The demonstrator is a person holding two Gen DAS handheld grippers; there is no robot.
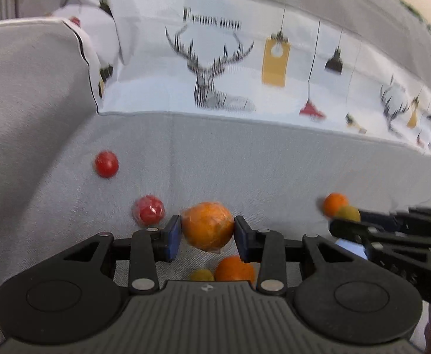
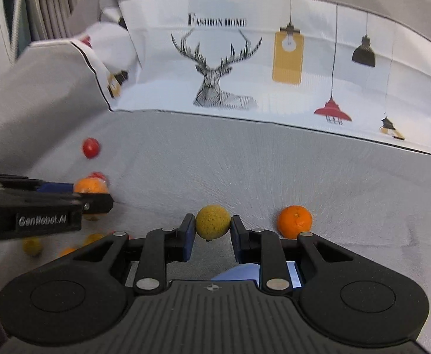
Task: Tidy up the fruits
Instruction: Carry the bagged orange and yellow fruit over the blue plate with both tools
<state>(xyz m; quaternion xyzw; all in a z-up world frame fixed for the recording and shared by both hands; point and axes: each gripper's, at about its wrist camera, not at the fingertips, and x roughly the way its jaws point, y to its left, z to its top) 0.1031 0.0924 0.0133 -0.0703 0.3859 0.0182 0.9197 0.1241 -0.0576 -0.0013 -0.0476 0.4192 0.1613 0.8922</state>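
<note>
Both grippers tilt down over the grey cloth-covered table (image 2: 274,162). The left gripper (image 1: 207,233) fingers pinch a plastic-wrapped orange (image 1: 207,225); the right gripper (image 2: 212,230) fingers pinch a speckled yellow-green fruit (image 2: 212,221). Fruits beneath the left gripper are partly hidden and blurred. A bare orange (image 2: 294,221) sits just right of the right gripper.

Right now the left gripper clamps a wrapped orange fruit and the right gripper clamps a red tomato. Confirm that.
Not quite. The right gripper clamps a speckled yellow-green round fruit, not a red tomato, as the right wrist view shows. The left gripper does clamp the wrapped orange fruit.
</note>
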